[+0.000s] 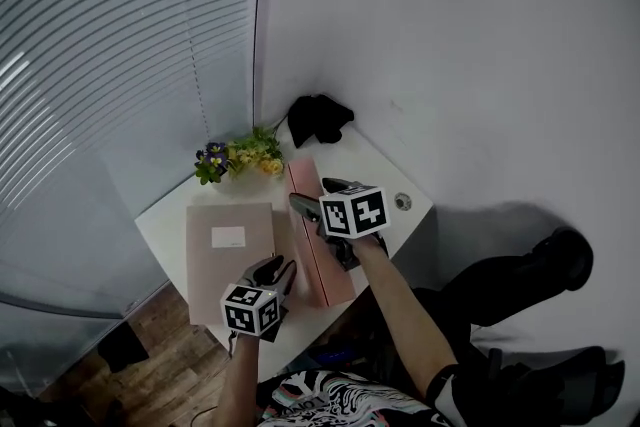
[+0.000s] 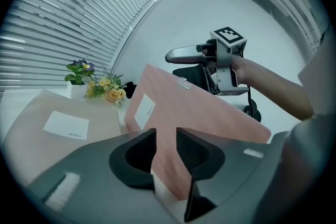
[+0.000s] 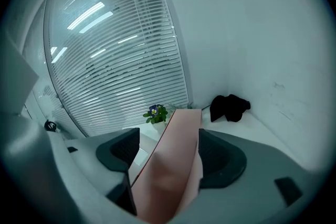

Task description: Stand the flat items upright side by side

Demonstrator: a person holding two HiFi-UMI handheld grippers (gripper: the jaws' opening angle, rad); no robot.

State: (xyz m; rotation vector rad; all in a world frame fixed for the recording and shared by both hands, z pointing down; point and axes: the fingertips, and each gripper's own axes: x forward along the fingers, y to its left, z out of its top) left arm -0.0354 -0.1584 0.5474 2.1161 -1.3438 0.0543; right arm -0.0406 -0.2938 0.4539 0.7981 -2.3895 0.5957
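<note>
A pink folder (image 1: pixel 322 277) stands on its long edge on the white table (image 1: pixel 375 170), leaning a little. My left gripper (image 1: pixel 278 267) is shut on its near end; in the left gripper view the pads (image 2: pixel 193 150) press both faces of the sheet (image 2: pixel 199 113). My right gripper (image 1: pixel 318 195) straddles the folder's top edge further back. In the right gripper view its jaws (image 3: pixel 168 152) stand wide, with the folder (image 3: pixel 173 165) between them and a gap at the left pad. A second beige folder (image 1: pixel 228 260) with a white label lies flat to the left.
A small pot of flowers (image 1: pixel 240 157) and a black bundle (image 1: pixel 318 118) sit in the table's back corner. Window blinds (image 1: pixel 120 65) close off the left, a white wall the right. A round cable hole (image 1: pixel 402 202) is near the right edge.
</note>
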